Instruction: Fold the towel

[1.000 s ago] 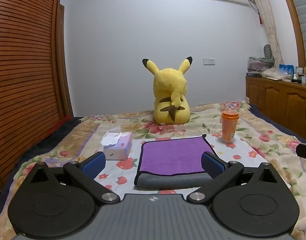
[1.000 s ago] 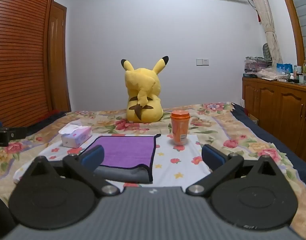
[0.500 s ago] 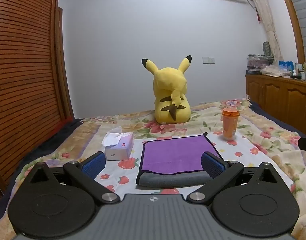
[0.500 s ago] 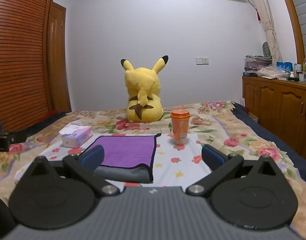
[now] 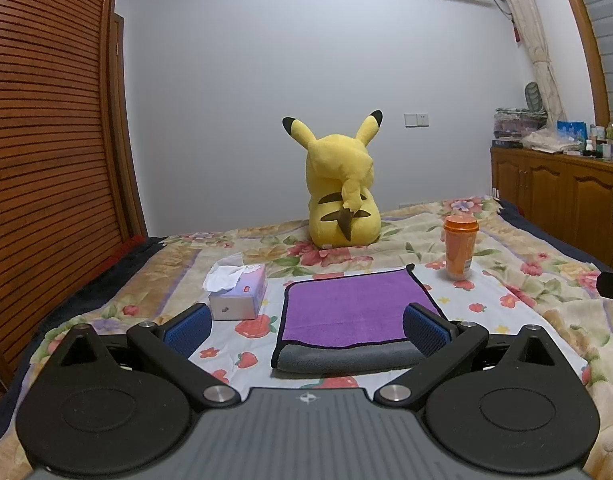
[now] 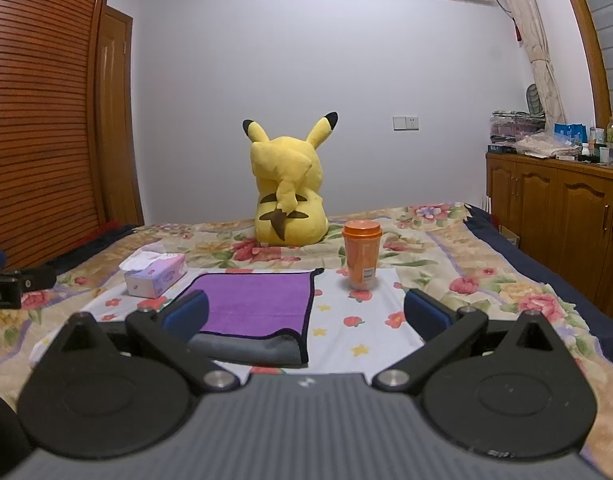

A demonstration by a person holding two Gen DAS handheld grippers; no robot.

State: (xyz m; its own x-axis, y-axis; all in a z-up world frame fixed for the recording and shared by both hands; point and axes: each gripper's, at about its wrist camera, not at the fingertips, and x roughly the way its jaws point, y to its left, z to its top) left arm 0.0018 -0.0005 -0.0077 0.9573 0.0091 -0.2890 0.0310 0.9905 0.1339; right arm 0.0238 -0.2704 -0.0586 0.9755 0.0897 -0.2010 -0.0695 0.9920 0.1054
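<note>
Towel (image 5: 356, 308) count: you are looking at one, purple on top with a grey underside showing along its near folded edge and a dark trim, and it is lying flat on the bed (image 5: 538, 276) in front of you. Beside it you are seeing one tissue box (image 5: 237, 292) just off its left edge, with a white tissue sticking up out of the top, and one orange cup (image 5: 459, 251) standing upright near its far right corner, apart from the cloth. One yellow plush toy (image 5: 340, 196) is sitting farther back on the bed, its back turned to you. Along the right wall one wooden cabinet (image 5: 562, 196) is carrying a clutter of small items too small to tell apart.

You are holding two tools. Your left tool (image 5: 306, 326) is spread wide, its blue-padded fingers (image 5: 188, 326) standing well apart, and it is gripping nothing; in its own view the towel's near edge is sitting between the pads, slightly toward the right one, with no contact showing. Your right tool (image 6: 306, 312) is spread just as wide and is also holding nothing; in its view the towel (image 6: 254, 308) is lying toward the left pad, and the cup (image 6: 361, 258) is standing beyond, between the fingers. Both tools are hovering above the flowered bedspread (image 6: 486, 280), short of the cloth.
</note>
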